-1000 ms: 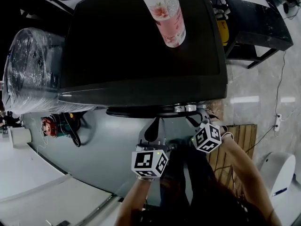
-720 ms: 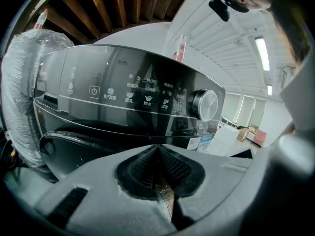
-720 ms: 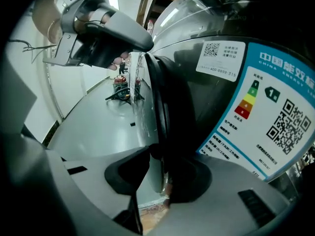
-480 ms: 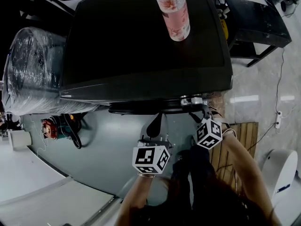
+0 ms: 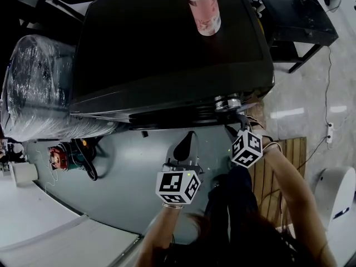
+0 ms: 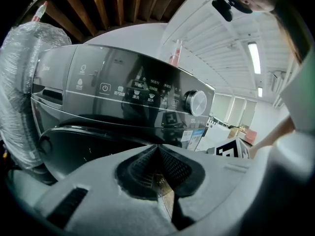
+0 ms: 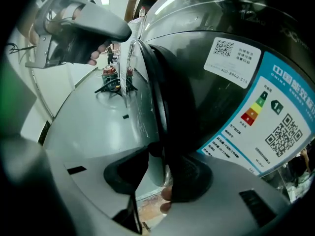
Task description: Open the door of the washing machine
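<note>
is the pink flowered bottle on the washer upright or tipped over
Upright: the pink flowered plastic bottle stands on its base atop the dark washing machine, vertical in the left gripper view.

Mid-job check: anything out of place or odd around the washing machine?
A pink floral bottle stands upright on the washing machine's top, toward the back; jolting the door might tip it. The bulky object beside the machine is wrapped in plastic film. No spills visible.
</note>
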`<state>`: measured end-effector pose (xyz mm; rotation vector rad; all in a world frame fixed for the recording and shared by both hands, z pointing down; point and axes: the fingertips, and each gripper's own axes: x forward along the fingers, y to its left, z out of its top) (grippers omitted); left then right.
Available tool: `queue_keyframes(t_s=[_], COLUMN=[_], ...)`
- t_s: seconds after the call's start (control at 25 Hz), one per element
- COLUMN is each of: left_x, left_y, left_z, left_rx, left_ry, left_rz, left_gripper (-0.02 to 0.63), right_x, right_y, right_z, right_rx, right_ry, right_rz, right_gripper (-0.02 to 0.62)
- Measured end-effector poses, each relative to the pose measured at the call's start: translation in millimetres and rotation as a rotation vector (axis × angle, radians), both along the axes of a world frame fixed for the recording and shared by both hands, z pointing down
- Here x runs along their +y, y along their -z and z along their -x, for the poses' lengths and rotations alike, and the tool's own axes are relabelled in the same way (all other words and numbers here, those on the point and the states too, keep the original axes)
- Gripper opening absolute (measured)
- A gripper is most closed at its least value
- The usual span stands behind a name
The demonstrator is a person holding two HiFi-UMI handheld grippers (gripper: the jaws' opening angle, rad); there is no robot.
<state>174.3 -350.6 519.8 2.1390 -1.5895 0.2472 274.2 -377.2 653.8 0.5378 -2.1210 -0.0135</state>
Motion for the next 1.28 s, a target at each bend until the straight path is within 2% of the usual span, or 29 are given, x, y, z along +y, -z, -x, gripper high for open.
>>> queue_keyframes(t_s=[0.6,0.68,0.76,0.84,0.92,1.04,1.28], left_x=[15,21,45,80,96,104,116], left_y=[1,0,-5,-18,-24,-22,-5], left_z=[28,31,35,38,43,48,44], left_rx=[-0.001,-0.007,-0.042,-0.078,-0.08,-0.055,-0.033], left_ry=[0.002,0.002,-0.013,-0.036,-0.026,0.001,-0.026], left_rz=[-0.011,-0.013,-0.012,0.013,0.018,0.018,-0.021], left_gripper=[0.012,0.012,0.012,0.012,0.012,0.012,0.012], right_x=[3,29,78,121,146,159,168], right_y=[-4,-6,-10,-12,-13,-14,-14], right_z=[-1,0,5,9,14,21,24], right_rx=[0.058,0.045,-0.031,-0.136,-0.181,-0.177,-0.157], right_ry=[-0.053,0.012,0.047,0.006,-0.022,-0.076,-0.17], right_rz=[-0.016,0.01,0.035,0.057,0.054,0.035,0.041], right_gripper=[0.133,0.123,0.094,0.097,0.097,0.097,0.095])
